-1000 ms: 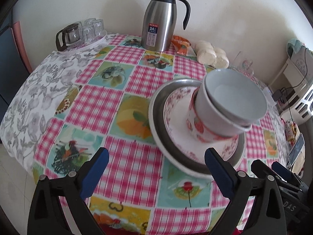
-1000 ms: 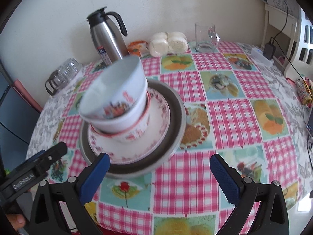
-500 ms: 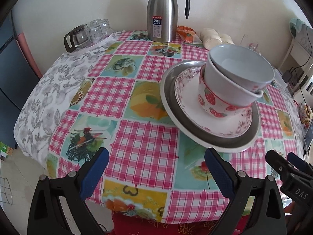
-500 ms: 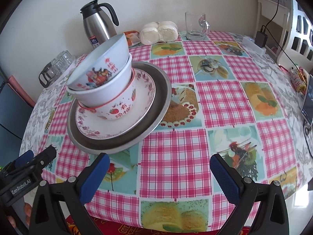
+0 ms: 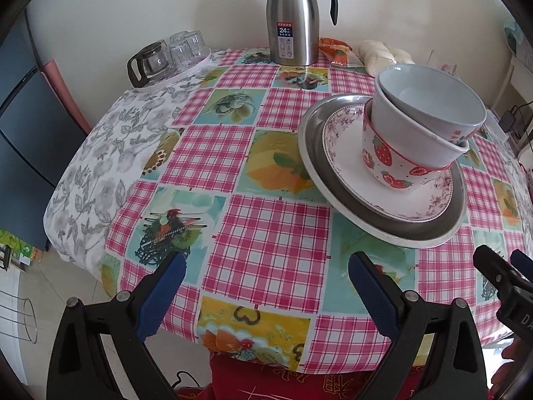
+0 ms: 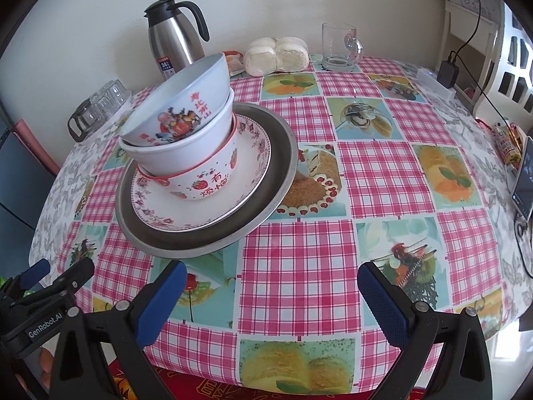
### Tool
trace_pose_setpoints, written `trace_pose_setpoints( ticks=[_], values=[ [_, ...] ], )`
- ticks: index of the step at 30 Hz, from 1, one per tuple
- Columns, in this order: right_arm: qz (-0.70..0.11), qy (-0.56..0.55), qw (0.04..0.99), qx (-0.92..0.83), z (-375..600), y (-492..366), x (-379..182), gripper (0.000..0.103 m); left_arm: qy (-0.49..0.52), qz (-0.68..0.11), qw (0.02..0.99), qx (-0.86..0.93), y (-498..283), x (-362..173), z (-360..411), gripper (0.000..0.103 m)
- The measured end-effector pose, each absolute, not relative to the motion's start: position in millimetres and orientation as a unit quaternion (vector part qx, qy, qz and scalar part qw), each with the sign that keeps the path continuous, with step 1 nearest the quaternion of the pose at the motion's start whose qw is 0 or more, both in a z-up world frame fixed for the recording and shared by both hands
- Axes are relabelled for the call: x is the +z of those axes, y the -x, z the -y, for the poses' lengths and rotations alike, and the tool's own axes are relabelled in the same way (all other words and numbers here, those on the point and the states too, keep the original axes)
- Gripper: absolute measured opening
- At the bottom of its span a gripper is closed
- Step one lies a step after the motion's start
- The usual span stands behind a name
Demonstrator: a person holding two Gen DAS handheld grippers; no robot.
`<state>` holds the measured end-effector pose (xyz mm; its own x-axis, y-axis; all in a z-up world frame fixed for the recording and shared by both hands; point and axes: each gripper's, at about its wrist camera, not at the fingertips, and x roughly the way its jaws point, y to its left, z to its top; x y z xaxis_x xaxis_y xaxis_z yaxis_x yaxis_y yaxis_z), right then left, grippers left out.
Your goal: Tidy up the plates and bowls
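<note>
the dishes look gathered into one pile on the checked tablecloth (image 6: 299, 283): a metal plate (image 6: 279, 153) at the bottom, a floral plate (image 6: 253, 153) on it, then a strawberry bowl (image 6: 206, 183), a white bowl (image 6: 180, 153) and a tilted picture bowl (image 6: 186, 106) nested on top. the step now is probably to back away cleanly, or, if the tilt matters, to nudge the top bowl level by its rim without rocking the stack. the left gripper (image 5: 263, 286) and the right gripper (image 6: 269, 293) both stand wide apart near the table's front edge, holding nothing and touching no dish.
</note>
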<state>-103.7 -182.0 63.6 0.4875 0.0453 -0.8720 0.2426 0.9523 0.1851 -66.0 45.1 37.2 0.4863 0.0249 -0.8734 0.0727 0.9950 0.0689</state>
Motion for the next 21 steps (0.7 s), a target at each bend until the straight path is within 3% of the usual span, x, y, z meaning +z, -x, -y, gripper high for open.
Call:
trace_pose_setpoints(
  ticks=[21],
  values=[
    [-0.511,-0.143,0.845,-0.064,184.2,103.2,58.1,0.103,-0.038,-0.521,0.853,-0.013,60.2,33.2,-49.6,0.098]
  ],
)
